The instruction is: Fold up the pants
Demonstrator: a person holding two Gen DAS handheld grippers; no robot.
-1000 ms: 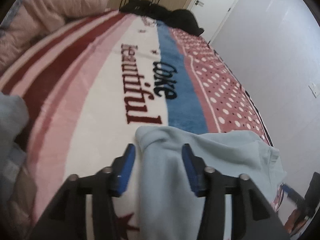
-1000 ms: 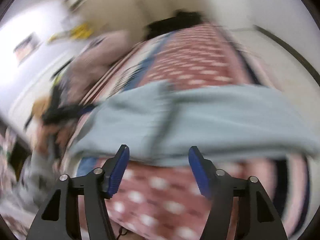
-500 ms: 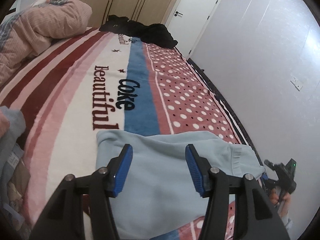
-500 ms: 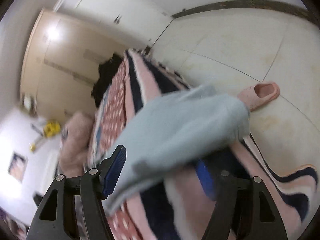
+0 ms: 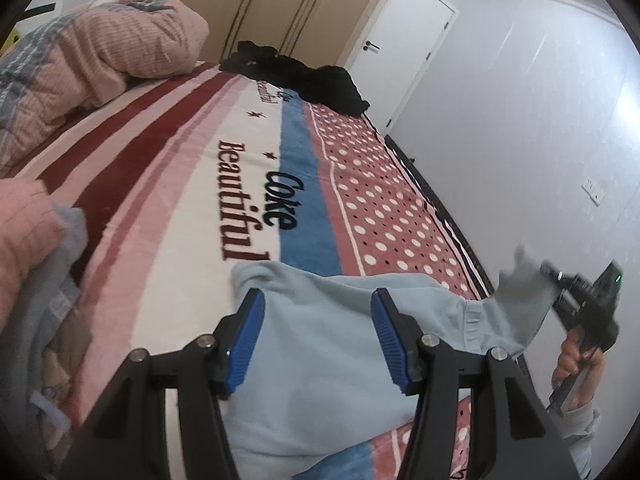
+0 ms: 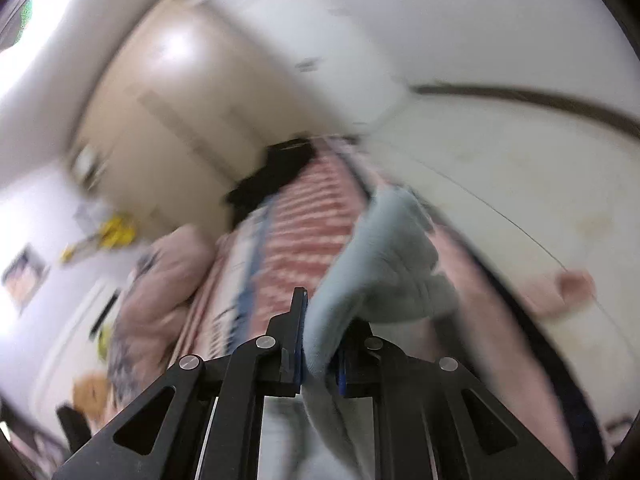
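Observation:
Light blue pants [image 5: 320,360] lie on the patterned bed blanket [image 5: 192,200] at its near right edge. My left gripper [image 5: 318,340] is open and hovers just above the pants, holding nothing. In the left wrist view my right gripper [image 5: 560,284] is at the far right, off the bed's edge, holding a lifted corner of the pants. In the blurred right wrist view my right gripper [image 6: 320,344] is shut on the pants [image 6: 384,264], which bunch up between the jaws.
A pink quilt [image 5: 100,60] is heaped at the back left. Black clothes [image 5: 304,76] lie at the far end of the bed. More clothing [image 5: 36,300] is piled at the left. A white wall and door [image 5: 404,44] run along the right. A pink slipper [image 6: 572,284] lies on the floor.
My right gripper has shut on the edge of the pants and lifted it off the side of the bed. My left gripper has stayed open above the pants.

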